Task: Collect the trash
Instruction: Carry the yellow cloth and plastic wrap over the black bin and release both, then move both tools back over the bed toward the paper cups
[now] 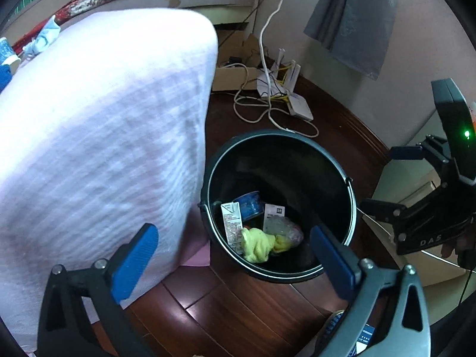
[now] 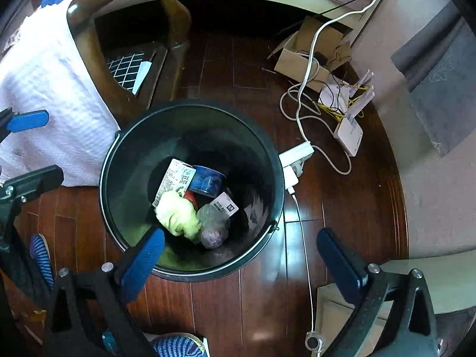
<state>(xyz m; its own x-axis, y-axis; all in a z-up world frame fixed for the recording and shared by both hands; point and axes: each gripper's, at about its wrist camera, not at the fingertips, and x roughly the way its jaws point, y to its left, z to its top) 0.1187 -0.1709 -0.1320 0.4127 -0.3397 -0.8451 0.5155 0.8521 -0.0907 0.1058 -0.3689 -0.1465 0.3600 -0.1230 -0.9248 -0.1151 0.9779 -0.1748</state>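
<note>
A black round bin (image 1: 279,134) (image 2: 190,104) stands on the dark wooden floor. Inside lie a white carton (image 1: 231,226) (image 2: 176,178), a blue can (image 1: 250,203) (image 2: 208,182), a crumpled yellow wad (image 1: 257,244) (image 2: 178,214), a clear plastic bag (image 1: 282,228) (image 2: 212,226) and a white label card (image 1: 274,210) (image 2: 226,205). My left gripper (image 1: 233,231) hangs over the bin's near left rim, open, with nothing between its blue pads. My right gripper (image 2: 241,234) hovers over the bin's near right rim, also open and empty. In the right wrist view, the left gripper (image 2: 29,148) shows at the left edge.
A pale pink cloth (image 1: 104,119) (image 2: 44,89) drapes over furniture left of the bin, beside a wooden chair frame (image 2: 89,44). A router (image 1: 300,107) (image 2: 348,129), loose cables, a power strip (image 2: 297,154) and a cardboard box (image 2: 300,56) lie beyond. A blue striped shoe (image 2: 41,255) is near.
</note>
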